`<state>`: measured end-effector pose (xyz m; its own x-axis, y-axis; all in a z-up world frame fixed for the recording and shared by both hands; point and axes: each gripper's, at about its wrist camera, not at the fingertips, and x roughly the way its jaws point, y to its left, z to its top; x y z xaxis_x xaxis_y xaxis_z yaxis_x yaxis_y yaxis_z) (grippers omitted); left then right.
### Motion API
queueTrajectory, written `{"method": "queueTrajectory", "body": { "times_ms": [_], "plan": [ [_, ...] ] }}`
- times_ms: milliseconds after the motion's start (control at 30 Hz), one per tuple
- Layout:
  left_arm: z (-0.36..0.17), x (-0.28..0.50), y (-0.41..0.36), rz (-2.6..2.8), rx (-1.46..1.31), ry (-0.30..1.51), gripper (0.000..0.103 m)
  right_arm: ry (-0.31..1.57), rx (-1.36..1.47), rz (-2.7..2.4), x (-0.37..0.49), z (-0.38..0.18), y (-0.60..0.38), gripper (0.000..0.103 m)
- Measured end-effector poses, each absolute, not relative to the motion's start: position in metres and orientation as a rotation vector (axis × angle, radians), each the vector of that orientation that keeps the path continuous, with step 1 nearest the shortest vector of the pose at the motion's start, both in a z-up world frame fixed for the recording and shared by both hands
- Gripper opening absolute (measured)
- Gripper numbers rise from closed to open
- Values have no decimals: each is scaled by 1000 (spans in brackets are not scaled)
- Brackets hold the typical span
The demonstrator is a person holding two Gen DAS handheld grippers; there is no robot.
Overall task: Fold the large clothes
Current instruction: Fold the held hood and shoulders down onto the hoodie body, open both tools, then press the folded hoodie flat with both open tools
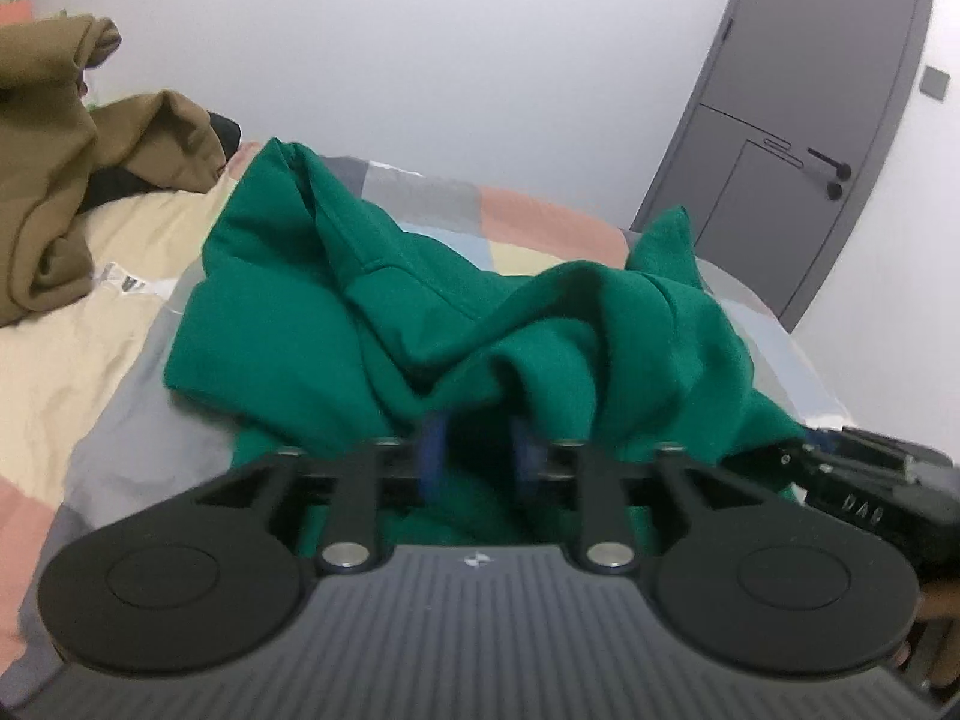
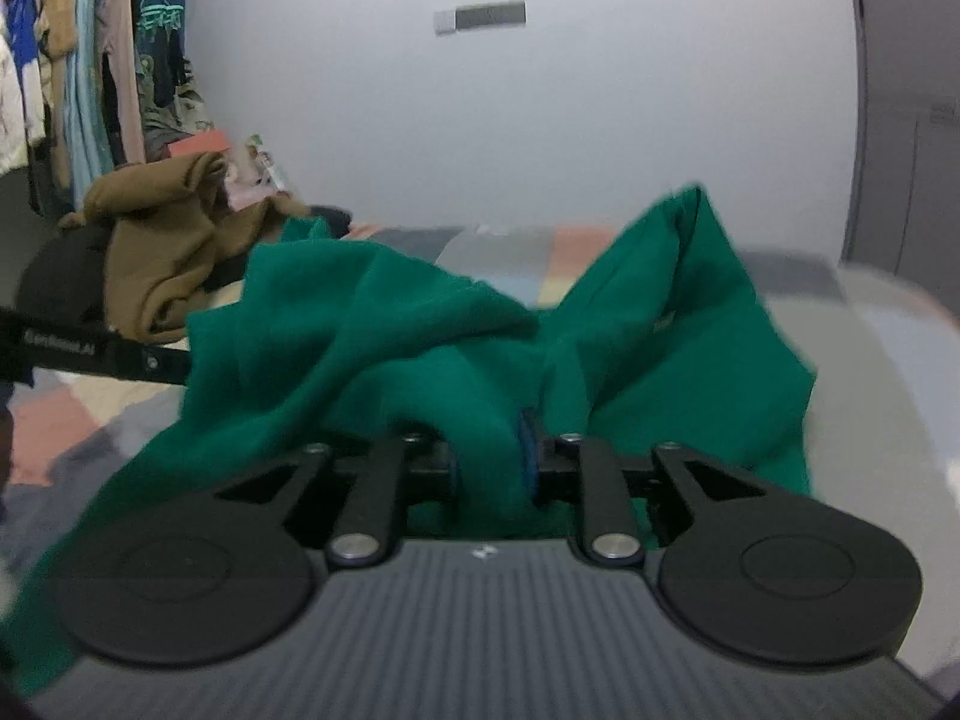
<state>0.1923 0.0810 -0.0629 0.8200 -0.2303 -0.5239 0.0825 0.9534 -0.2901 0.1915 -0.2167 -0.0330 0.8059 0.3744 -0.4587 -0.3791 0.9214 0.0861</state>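
Observation:
A large green garment point(image 1: 360, 312) lies crumpled in loose folds on the bed and rises in a peak at the right point(image 2: 678, 276). My left gripper point(image 1: 478, 450) sits at its near edge. The blue pads stand apart, with a shadowed gap and cloth below them, and nothing is pinched. My right gripper point(image 2: 491, 462) is also at the near edge. A thick fold of the green cloth fills the space between its parted pads and partly hides the left pad. The picture is blurred around both sets of fingers.
The bed has a patchwork cover point(image 1: 540, 210) of grey, pink and yellow squares. A brown garment point(image 1: 54, 180) is heaped at the far left point(image 2: 162, 240). A grey door point(image 1: 810, 120) stands at the right. Clothes hang on a rack point(image 2: 90, 60) at the far left.

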Motion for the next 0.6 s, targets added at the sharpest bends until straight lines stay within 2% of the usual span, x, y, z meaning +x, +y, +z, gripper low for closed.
{"method": "queueTrajectory", "body": {
  "times_ms": [33, 100, 133, 167, 300, 433, 600],
  "plan": [
    [-63, 184, 83, -180, -277, 573, 62, 493, 12, 414, 184, -34, -222, 39],
    [-60, 170, 87, -216, -316, 542, 63, 492, 48, 449, 175, -31, -228, 56],
    [-58, 163, 88, -221, -341, 530, 65, 487, 67, 464, 170, -29, -232, 69],
    [-58, 159, 90, -222, -356, 523, 65, 472, 89, 476, 166, -27, -235, 75],
    [-49, 155, 88, -268, -411, 497, 66, 430, 178, 517, 167, -16, -231, 75],
    [-51, 166, 81, -281, -407, 479, 66, 363, 148, 513, 184, -7, -210, 75],
    [-70, 192, 76, -274, -392, 542, 66, 360, 135, 459, 226, 1, -184, 75]
  ]
}}
